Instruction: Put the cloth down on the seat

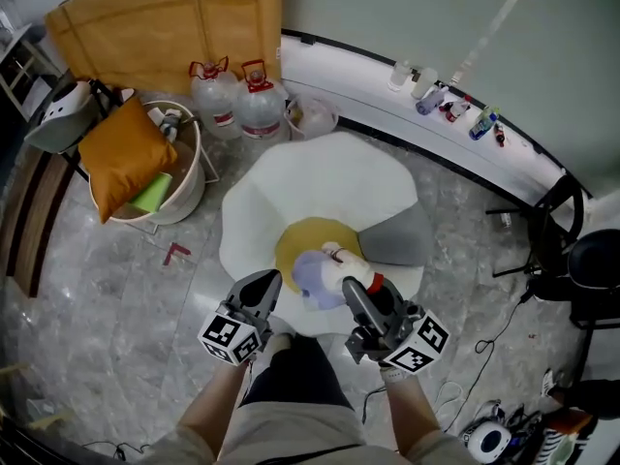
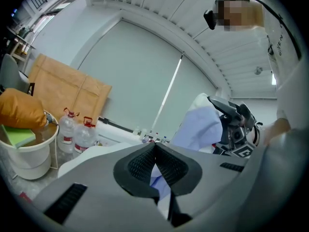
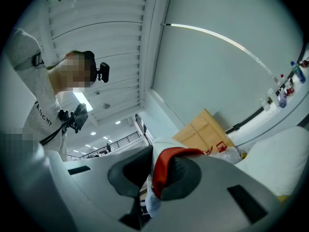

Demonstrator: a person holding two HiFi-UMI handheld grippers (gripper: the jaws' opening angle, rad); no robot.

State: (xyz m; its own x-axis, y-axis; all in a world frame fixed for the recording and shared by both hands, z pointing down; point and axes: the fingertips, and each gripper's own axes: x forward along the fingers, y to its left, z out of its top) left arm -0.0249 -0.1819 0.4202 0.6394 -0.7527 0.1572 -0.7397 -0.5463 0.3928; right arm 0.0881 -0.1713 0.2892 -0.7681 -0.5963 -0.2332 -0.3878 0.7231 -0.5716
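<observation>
The cloth point(image 1: 315, 274) is pale lavender and white with a red edge point(image 1: 374, 281), bunched up over the front of the seat. The seat point(image 1: 320, 177) is white and rounded, with a yellow pad point(image 1: 308, 237) in its middle and a grey part point(image 1: 399, 240) at the right. My left gripper point(image 1: 271, 281) is shut on the cloth's left side; pale fabric point(image 2: 157, 178) shows between its pads point(image 2: 140, 163). My right gripper point(image 1: 351, 287) is shut on the red-edged part point(image 3: 161, 170). In the left gripper view the cloth point(image 2: 200, 124) hangs from the right gripper point(image 2: 236, 127).
A white tub point(image 1: 184, 197) with an orange cushion point(image 1: 121, 153) stands left of the seat. Two water bottles point(image 1: 237, 105) and a cardboard sheet point(image 1: 174, 17) lie behind. A white ledge point(image 1: 387, 100) with small bottles point(image 1: 455, 105) runs along the wall. A black chair point(image 1: 581, 260) and cables point(image 1: 484, 342) are at the right.
</observation>
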